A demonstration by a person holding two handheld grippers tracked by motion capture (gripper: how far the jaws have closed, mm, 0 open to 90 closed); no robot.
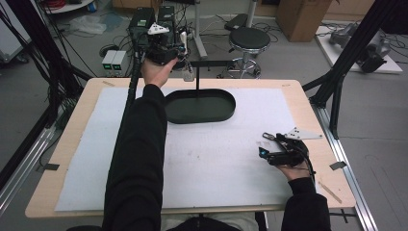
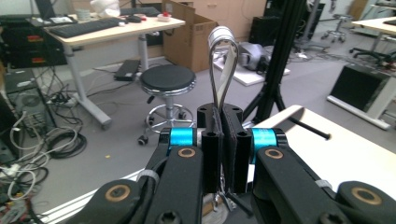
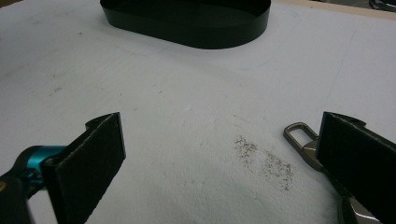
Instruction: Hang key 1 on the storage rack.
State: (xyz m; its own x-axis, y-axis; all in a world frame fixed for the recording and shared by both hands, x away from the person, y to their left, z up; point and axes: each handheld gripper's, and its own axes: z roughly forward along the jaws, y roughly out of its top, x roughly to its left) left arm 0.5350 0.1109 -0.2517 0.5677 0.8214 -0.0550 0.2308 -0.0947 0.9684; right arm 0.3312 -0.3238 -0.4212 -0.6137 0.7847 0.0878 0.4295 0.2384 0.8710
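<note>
I have the left tongs (image 2: 223, 154) clamped tight on a metal key ring (image 2: 223, 60), raised beside the stand's black peg (image 2: 308, 128) (hanging step, I judge). Next: slide the loop over that peg. Right tongs (image 3: 219, 158) rest wide open, a clasp (image 3: 303, 142) just inside 1 jaw.

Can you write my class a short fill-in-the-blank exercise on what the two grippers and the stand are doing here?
1. The left gripper is shut on a metal ___.
2. The right gripper's jaws stand ___ over the white mat.
3. The black oval tray has a thin upright ___ rising from it.
4. A metal clasp lies on the mat beside the ___ gripper.

Missing words: loop; open; rod; right
</note>
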